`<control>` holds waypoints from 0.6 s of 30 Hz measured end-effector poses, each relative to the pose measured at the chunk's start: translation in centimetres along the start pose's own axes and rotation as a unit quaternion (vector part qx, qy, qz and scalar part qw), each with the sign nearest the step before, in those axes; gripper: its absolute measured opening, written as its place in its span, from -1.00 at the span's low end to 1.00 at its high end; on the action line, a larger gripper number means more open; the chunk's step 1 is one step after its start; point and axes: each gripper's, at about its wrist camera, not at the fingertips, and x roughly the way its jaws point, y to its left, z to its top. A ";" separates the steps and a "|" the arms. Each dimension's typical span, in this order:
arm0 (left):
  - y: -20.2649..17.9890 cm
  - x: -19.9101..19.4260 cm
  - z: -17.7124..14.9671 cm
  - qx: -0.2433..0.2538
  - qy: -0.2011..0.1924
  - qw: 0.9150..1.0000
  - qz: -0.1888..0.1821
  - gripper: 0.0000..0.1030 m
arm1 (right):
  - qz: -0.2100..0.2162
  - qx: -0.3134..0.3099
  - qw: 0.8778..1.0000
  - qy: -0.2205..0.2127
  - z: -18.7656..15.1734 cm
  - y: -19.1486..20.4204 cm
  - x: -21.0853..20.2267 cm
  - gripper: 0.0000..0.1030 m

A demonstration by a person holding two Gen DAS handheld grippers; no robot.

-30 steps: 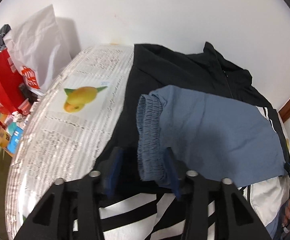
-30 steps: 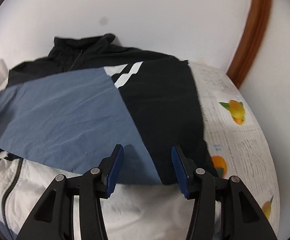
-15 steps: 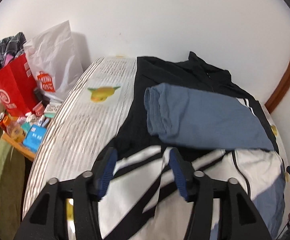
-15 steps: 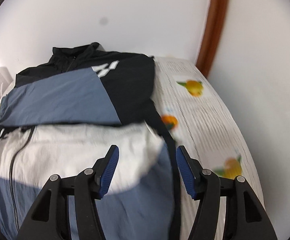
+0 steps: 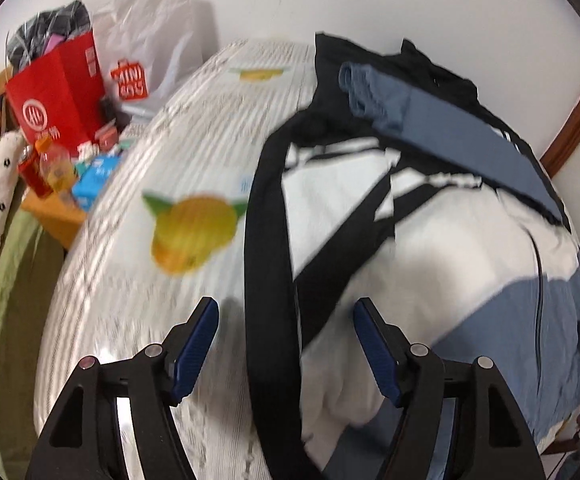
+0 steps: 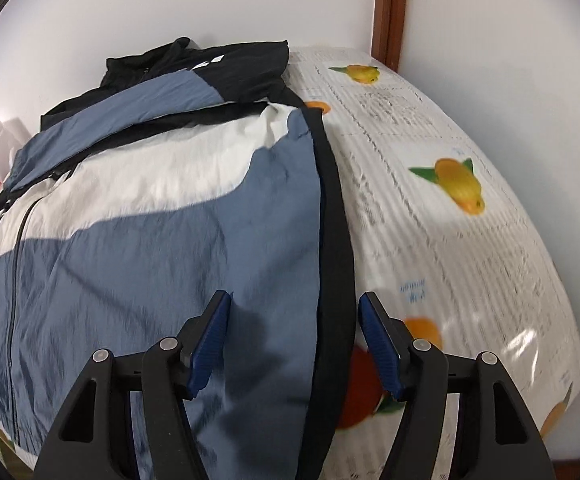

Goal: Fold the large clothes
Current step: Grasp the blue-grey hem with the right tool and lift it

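Observation:
A large jacket in blue, white and black [image 5: 430, 248] lies front up on the table, with both sleeves folded across its chest; the blue sleeve [image 5: 442, 120] lies on top. My left gripper [image 5: 285, 316] is open above the jacket's black left side band [image 5: 269, 280] near the hem. My right gripper [image 6: 294, 312] is open above the black right side band [image 6: 336, 240] near the hem, over the blue panel [image 6: 169, 280]. Neither gripper holds anything.
The table wears a white cloth printed with fruit [image 6: 458, 184]. Left of it stand a red bag [image 5: 57, 96], a white bag [image 5: 149, 48] and small clutter [image 5: 61, 164]. A white wall and a brown door frame [image 6: 388, 12] are behind.
Both grippers have pulled back from the folded sleeves toward the jacket's hem, one at each side band. Both stayed open. The jacket has not moved.

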 end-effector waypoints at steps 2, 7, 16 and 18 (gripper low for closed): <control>-0.2 -0.1 -1.0 0.009 -0.004 1.000 0.000 0.32 | -0.005 -0.007 1.000 -0.005 -0.6 0.4 -0.3 0.26; -1.3 -0.8 -2.6 0.030 -0.015 0.999 0.011 0.32 | -0.006 -0.012 1.000 -0.019 -1.7 0.8 -0.8 0.20; -2.2 -1.6 -4.0 0.040 -0.020 0.999 0.017 -0.41 | -0.008 -0.038 0.998 -0.042 -3.0 3.0 -1.8 -0.82; -2.1 -1.9 -3.9 0.041 -0.017 0.999 0.010 -0.86 | -0.012 -0.049 0.998 -0.038 -3.2 3.5 -2.3 -0.87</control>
